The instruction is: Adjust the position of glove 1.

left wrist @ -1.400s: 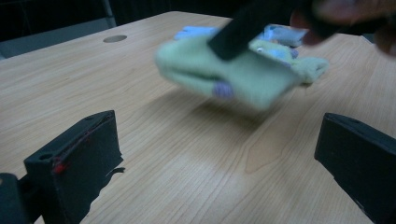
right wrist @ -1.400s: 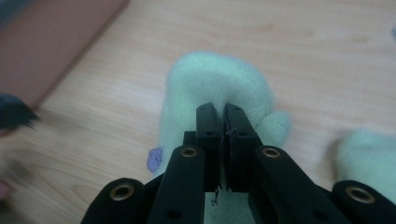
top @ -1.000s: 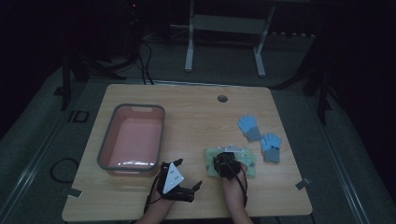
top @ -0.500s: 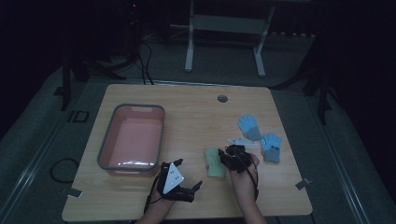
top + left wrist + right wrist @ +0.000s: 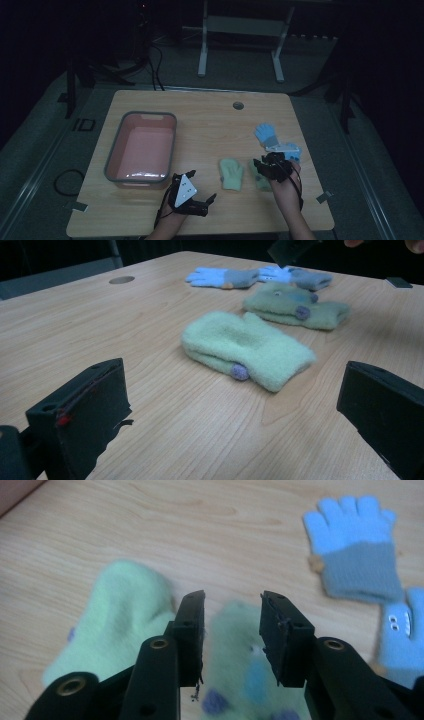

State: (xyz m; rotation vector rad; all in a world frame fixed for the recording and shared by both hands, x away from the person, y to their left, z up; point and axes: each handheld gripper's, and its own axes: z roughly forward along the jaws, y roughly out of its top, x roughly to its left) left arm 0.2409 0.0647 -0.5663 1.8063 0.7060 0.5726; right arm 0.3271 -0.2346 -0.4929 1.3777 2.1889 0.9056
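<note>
Two green mittens lie near the table's [image 5: 200, 107] front edge in the high view: the plain mitten [image 5: 231, 173] at nine o'clock of the right gripper [image 5: 263, 165], cuff toward the person. The left gripper [image 5: 235, 405] view shows that mitten soft, light, long axis slanting; pinch mid-body. Its jaws stand wide, empty. Right gripper view: the patterned mitten [image 5: 245, 680] lies beneath jaws just opened, released.

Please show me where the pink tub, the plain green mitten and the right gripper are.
pink tub [image 5: 123, 134]: high view, on its left rim.
plain green mitten [image 5: 250, 347]: left gripper view, on its back.
right gripper [image 5: 232, 630]: right gripper view, midway between its fingertips.
</note>
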